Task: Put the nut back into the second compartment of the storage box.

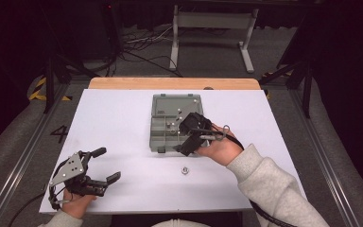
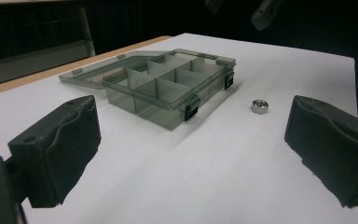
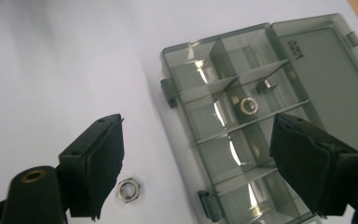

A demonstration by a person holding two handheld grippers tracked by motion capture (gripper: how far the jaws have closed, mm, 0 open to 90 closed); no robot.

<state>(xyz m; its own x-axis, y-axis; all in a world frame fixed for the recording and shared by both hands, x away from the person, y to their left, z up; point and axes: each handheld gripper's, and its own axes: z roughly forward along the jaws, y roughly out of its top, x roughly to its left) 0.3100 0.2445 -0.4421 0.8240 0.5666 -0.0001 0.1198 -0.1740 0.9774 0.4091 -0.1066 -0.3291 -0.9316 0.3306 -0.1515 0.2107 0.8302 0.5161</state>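
— So, where's the nut (image 1: 185,170)?
— Loose on the table (image 1: 123,123), just near of the open box (image 1: 175,124), toward the near edge.
— Jaws?
— Left gripper (image 1: 105,165) and right gripper (image 1: 187,136) both gape, empty.

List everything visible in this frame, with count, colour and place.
compartment box: one, translucent grey, lid open flat, centre of the table.
hardware in the box: at least two small metal pieces, silver, in the middle compartments; exact count unclear.
loose nut: one, silver, on the white surface in front of the box.
table: one, white top with a wooden far edge.
stand: one, pale grey, on the floor beyond the table.
left gripper: black, open, near-left of the table.
right gripper: black, open, over the box.
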